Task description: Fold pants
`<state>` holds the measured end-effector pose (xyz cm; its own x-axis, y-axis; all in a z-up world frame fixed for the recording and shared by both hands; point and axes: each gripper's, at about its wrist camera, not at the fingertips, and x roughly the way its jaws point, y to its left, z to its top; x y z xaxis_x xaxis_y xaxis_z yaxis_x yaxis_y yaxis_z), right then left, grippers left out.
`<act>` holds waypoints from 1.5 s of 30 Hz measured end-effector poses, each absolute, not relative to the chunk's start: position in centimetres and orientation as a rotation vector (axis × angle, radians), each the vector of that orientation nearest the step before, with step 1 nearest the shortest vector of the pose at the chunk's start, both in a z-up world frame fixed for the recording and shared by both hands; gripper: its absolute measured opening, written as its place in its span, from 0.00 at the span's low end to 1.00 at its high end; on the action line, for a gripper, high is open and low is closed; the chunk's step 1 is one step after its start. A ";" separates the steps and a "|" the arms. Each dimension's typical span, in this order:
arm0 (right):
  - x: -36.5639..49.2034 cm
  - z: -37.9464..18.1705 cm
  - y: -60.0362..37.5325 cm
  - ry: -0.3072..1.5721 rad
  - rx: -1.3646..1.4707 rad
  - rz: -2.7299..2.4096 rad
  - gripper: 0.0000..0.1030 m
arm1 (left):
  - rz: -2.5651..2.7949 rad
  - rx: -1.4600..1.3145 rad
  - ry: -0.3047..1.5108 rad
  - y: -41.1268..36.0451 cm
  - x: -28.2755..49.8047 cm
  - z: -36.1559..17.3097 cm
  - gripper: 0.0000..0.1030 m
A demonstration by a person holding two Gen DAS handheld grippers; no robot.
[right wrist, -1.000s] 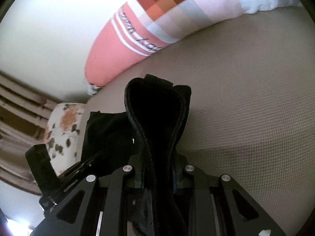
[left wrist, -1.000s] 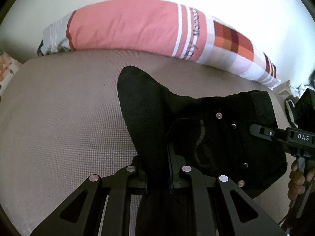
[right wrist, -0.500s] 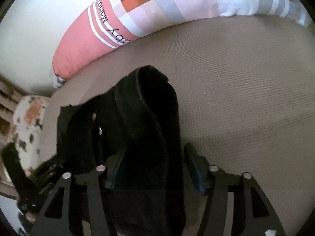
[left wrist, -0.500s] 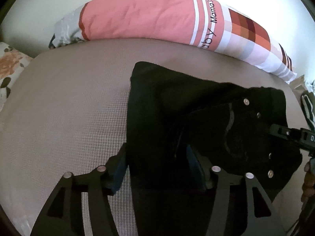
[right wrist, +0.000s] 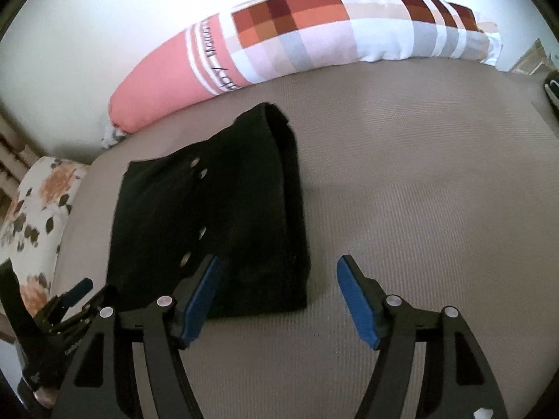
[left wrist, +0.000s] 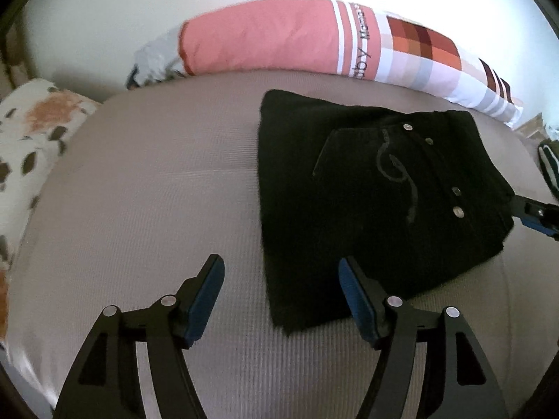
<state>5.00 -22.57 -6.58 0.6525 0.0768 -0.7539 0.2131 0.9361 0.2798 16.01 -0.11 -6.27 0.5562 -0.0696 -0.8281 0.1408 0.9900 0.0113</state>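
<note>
The black pants (left wrist: 367, 195) lie folded into a flat rectangle on the beige bed (left wrist: 157, 192), with metal studs and a stitched back pocket facing up. My left gripper (left wrist: 281, 279) is open and empty, just in front of the fold's near left corner. In the right wrist view the pants (right wrist: 216, 230) lie to the left, and my right gripper (right wrist: 279, 279) is open and empty at their near right corner. The right gripper's tip (left wrist: 534, 214) also shows at the pants' right edge in the left wrist view. The left gripper (right wrist: 70, 300) shows at the lower left of the right wrist view.
A long pink and checked bolster pillow (left wrist: 314, 42) lies along the wall behind the pants. A floral pillow (left wrist: 31, 132) sits at the bed's left end. A dark striped object (left wrist: 548, 164) lies at the far right edge of the bed.
Both grippers opened and let go of the pants, then pulled back. The lifted fabric has dropped and now lies flat as a folded rectangle.
</note>
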 end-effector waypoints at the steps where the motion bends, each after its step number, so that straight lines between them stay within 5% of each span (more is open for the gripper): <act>1: 4.1 -6.4 -22.1 0.856 0.354 -0.079 0.64 | -0.119 0.090 0.963 0.0 15.1 -5.8 0.67; 19: -5.2 -5.6 -13.0 0.781 0.151 -0.085 0.69 | -0.016 0.047 0.916 1.5 4.6 -3.5 0.67; 45: -5.9 -8.3 -13.1 0.767 0.129 -0.089 0.74 | -0.012 0.128 0.930 -0.3 3.5 -5.4 0.67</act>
